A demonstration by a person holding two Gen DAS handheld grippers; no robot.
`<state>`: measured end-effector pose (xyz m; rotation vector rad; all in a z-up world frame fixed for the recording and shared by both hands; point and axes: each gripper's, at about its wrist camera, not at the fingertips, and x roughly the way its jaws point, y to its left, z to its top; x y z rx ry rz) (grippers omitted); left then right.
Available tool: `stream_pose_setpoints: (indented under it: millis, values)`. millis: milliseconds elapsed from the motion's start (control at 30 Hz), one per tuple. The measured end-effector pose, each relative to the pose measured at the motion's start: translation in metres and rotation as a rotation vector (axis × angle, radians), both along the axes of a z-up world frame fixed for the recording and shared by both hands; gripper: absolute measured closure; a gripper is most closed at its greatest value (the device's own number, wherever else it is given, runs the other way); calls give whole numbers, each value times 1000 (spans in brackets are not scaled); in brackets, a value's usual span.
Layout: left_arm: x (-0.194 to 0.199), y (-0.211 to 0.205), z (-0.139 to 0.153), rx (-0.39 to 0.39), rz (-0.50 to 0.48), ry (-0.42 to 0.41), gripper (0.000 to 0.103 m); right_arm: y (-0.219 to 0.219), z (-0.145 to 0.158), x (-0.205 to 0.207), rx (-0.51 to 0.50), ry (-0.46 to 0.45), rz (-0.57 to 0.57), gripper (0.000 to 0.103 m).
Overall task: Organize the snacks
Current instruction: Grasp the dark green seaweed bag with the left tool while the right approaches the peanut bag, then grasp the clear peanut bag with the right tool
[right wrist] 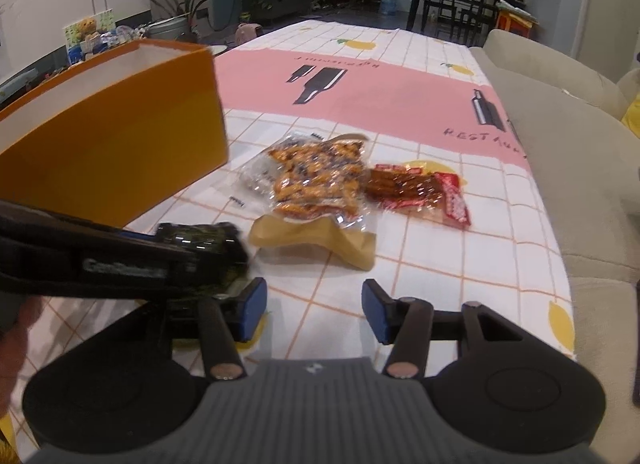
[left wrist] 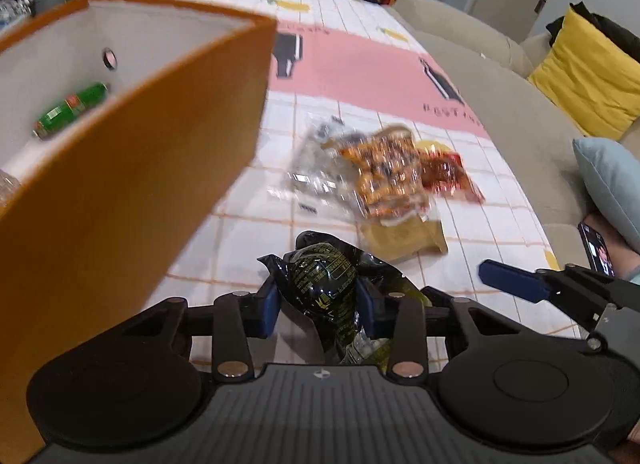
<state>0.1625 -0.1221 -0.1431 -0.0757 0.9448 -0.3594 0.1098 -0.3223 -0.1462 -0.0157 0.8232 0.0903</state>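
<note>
Black packet [left wrist: 324, 284] between left tongs [left wrist: 318, 300]

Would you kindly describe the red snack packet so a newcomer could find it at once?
Start at the orange box on the checked tablecloth. Right of it lies a clear bag of orange snacks; the red packet touches its right edge, the only red wrapper there.

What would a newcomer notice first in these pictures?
The big orange box fills the left side, with a green packet inside. The left gripper holds a black snack packet near the box. In the middle of the checked tablecloth lie an orange snack bag and a red one.
</note>
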Motion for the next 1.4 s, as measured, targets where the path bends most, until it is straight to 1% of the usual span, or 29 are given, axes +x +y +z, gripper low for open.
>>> stream_pose_setpoints:
  millis: [100, 167, 300, 400, 467, 600, 733, 833, 867, 900, 1000, 1233, 1400]
  values:
    - [-2, 4, 11, 14, 12, -44, 59, -6, 6, 2, 20, -31, -22, 43]
    - [0, 5, 15, 27, 25, -51, 59, -10, 10, 7, 39, -55, -35, 41]
    - [1, 9, 20, 30, 35, -63, 59, -16, 16, 26, 94, -106, -63, 32]
    - [0, 6, 20, 47, 22, -71, 59, -15, 15, 45, 103, -108, -61, 24]
    - [-1, 6, 19, 54, 21, -68, 59, -12, 11, 56, 96, -100, -58, 22]
    - [-1, 7, 18, 70, 26, -73, 59, -9, 1, 75, 91, -60, -53, 22]
    - [-1, 7, 16, 74, 27, -66, 59, -8, -11, 89, 118, -24, -55, 22]
    - [-2, 8, 15, 78, 24, -61, 59, -5, -17, 94, 120, -15, -49, 22]
    - [-2, 8, 15, 77, 22, -58, 59, -4, -18, 94, 111, -24, -41, 22]
    - [-2, 8, 15, 75, 20, -57, 59, -3, -19, 94, 104, -25, -33, 27]
    - [-3, 8, 14, 73, 17, -52, 59, -2, -18, 92, 92, -31, -18, 32]
    - [-7, 9, 18, 74, 21, -56, 59, -4, -18, 83, 100, -27, -15, 37]
    - [-11, 13, 21, 69, 29, -45, 59, -4, -13, 74, 96, 5, -28, 38]
